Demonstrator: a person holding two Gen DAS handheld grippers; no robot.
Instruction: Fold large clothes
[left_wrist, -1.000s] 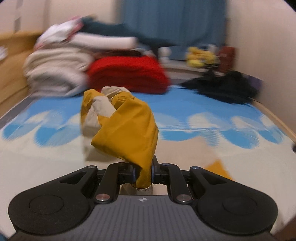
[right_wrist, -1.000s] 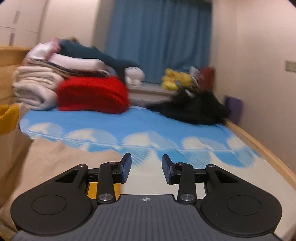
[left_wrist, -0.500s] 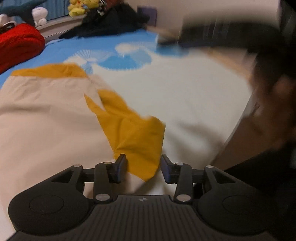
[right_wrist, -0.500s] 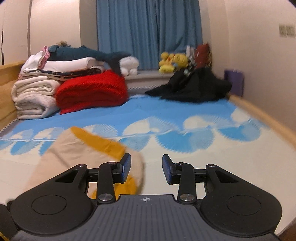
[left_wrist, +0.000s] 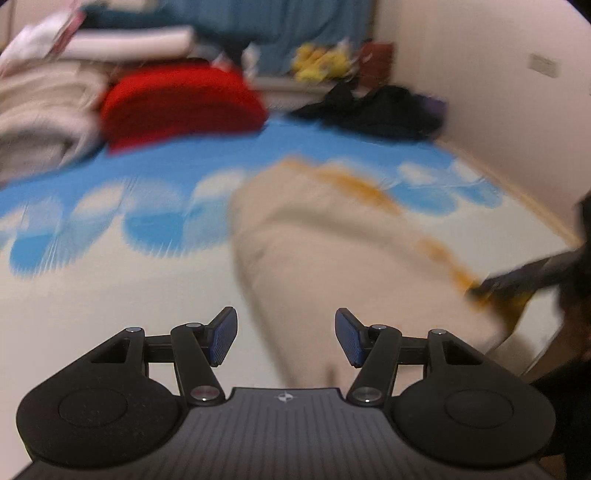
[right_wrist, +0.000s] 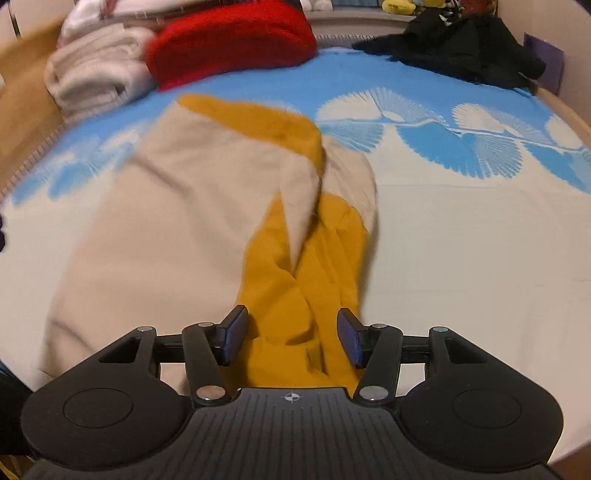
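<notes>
Garment (right_wrist: 177, 206), beige with mustard trim, lay across the bed (right_wrist: 461, 258) mid-frame; right tongs (right_wrist: 291, 338) spread astride its mustard end, left tongs (left_wrist: 286, 338) spread, holding nothing.

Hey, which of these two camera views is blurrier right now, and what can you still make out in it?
Left wrist view: heavy motion blur smears the folded red blanket and the beige garment with mustard-yellow trim; only the open left hand-held gripper is sharp. Right wrist view: much clearer, slight blur on the garment's left edge; fisheye bends the bed.
</notes>
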